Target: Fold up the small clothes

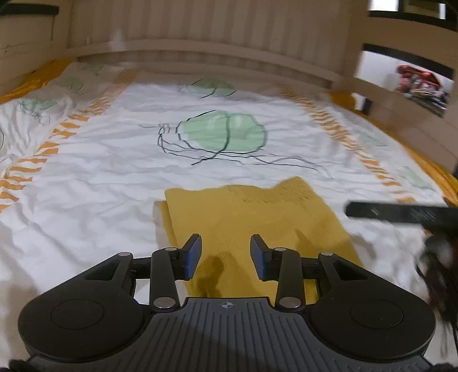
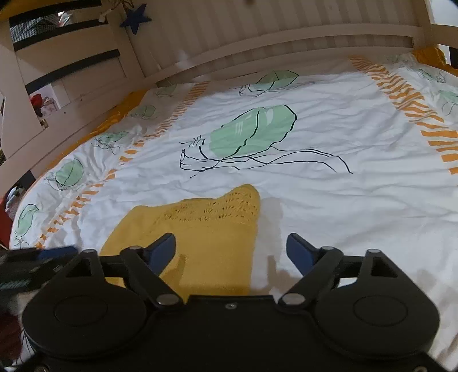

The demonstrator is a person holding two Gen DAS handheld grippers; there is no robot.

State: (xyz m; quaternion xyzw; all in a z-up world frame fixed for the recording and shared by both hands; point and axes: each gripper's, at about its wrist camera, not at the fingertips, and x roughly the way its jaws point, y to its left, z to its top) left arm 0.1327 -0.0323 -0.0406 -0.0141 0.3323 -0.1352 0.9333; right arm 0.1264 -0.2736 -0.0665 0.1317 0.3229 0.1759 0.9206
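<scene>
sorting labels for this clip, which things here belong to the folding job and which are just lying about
Part of the job:
- yellow knit garment, lying flat on the bed
- left tool, open above the garment
- right tool, open over the garment's right edge

Just lying about:
- white duvet with green jellyfish print, the work surface
- wooden bed rail
- dark blue star hanging on the bed frame

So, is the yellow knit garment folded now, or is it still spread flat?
Folded, at least partly: the yellow knit garment lies as a compact rectangle, with a second layer edge showing along its left side. Both grippers are open above it.
</scene>
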